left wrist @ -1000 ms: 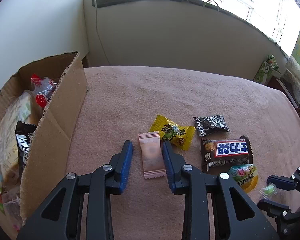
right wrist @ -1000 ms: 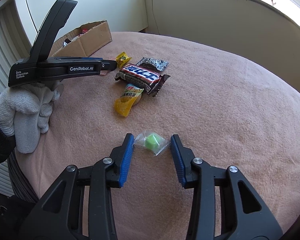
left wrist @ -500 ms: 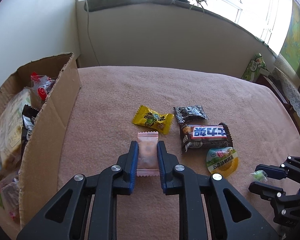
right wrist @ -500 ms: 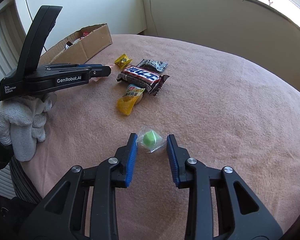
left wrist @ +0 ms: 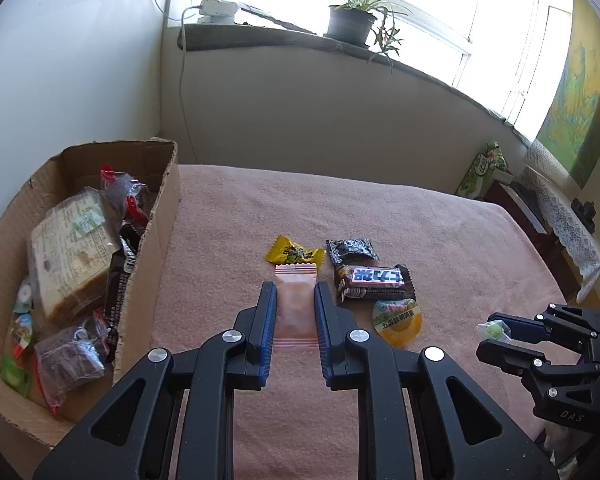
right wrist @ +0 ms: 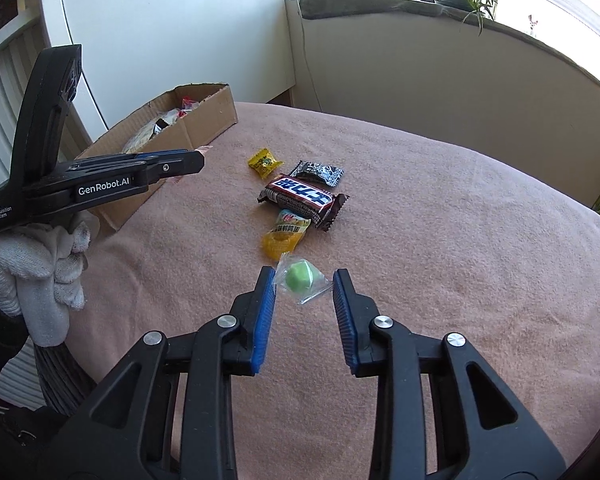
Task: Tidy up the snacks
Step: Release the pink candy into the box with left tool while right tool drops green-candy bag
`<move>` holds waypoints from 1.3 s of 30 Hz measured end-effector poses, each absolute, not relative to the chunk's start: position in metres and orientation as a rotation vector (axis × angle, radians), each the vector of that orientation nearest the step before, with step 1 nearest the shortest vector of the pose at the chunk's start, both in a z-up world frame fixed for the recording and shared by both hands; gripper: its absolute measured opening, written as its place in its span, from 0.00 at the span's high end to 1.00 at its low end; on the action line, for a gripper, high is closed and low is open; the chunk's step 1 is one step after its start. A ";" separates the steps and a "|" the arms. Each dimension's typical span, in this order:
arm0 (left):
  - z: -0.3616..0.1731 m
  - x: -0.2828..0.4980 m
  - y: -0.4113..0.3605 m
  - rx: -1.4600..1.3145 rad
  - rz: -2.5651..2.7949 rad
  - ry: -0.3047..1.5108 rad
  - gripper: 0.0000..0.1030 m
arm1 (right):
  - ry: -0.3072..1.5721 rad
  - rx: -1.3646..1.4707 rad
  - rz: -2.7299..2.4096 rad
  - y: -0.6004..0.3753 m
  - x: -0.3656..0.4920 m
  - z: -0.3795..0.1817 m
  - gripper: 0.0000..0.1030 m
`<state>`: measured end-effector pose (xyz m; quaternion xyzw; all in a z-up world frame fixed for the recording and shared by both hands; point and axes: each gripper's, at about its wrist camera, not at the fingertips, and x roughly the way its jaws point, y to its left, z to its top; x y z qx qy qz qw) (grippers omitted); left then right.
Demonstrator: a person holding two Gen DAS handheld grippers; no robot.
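Observation:
My left gripper (left wrist: 295,288) is shut on a pink snack packet (left wrist: 295,312) and holds it above the pink tablecloth (left wrist: 440,232). From the right wrist view the left gripper (right wrist: 198,160) hangs beside the cardboard box (right wrist: 204,120). My right gripper (right wrist: 303,274) is shut on a green candy in a clear wrapper (right wrist: 299,280), gripped by the wrapper's ends. On the cloth lie a yellow candy (left wrist: 295,255), a black packet (left wrist: 352,249), a chocolate bar (left wrist: 374,282) and a yellow jelly cup (left wrist: 398,320).
The open cardboard box (left wrist: 156,248) at the left holds several snacks, among them a bread pack (left wrist: 68,256). A gloved hand (right wrist: 44,264) carries the left gripper. Behind the table are a wall, a sill with a potted plant (left wrist: 352,20), and a green bag (left wrist: 480,172).
Both grippers have closed on their items, the left on the pink packet, the right on the green candy. Both have since risen off the cloth with them.

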<state>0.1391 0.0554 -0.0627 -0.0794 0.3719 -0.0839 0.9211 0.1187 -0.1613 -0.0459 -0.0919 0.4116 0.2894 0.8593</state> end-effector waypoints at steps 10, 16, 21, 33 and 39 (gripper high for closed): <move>-0.040 0.121 0.104 -0.207 -0.120 0.694 0.83 | 0.796 -0.213 0.658 -0.114 0.122 -0.017 0.70; -0.037 0.111 0.137 -0.223 -0.065 0.671 0.83 | 0.770 -0.232 0.701 -0.075 0.132 -0.009 0.70; -0.037 0.103 0.163 -0.225 -0.026 0.662 0.83 | 0.759 -0.242 0.738 -0.043 0.138 -0.003 0.70; -0.047 0.094 0.211 -0.252 0.044 0.665 0.83 | 0.765 -0.296 0.825 0.031 0.137 -0.008 0.70; -0.049 0.094 0.222 -0.259 0.057 0.663 0.83 | 0.775 -0.321 0.869 0.060 0.132 -0.014 0.70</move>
